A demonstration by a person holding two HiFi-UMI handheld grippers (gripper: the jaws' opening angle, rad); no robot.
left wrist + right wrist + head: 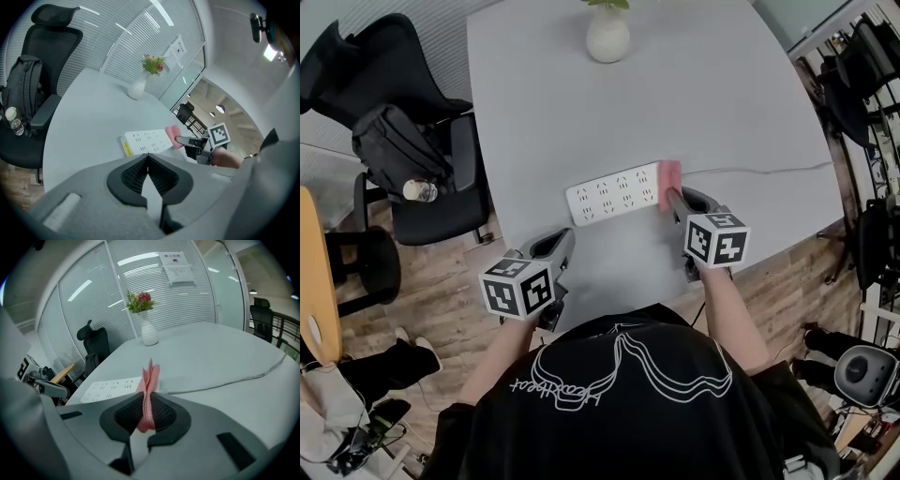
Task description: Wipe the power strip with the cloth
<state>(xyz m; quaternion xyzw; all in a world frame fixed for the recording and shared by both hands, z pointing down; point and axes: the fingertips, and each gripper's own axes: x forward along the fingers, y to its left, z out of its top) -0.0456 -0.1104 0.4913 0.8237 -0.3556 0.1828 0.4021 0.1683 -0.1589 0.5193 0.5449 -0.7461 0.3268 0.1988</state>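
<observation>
A white power strip (pixel 614 194) (pixel 147 140) (pixel 111 389) lies on the grey table, its cable (pixel 759 170) running right. My right gripper (pixel 675 200) (pixel 148 409) is shut on a folded pink cloth (pixel 669 175) (pixel 150 390) (pixel 172 137), which rests at the strip's right end. My left gripper (pixel 562 246) (pixel 148 161) hovers near the table's front edge, short of the strip's left end, its jaws pressed together with nothing between them.
A white vase (pixel 607 35) (pixel 138 88) (pixel 149 334) with flowers stands at the table's far side. A black office chair (pixel 422 164) (pixel 28 93) with a backpack and bottle is left of the table. A glass partition with blinds stands behind.
</observation>
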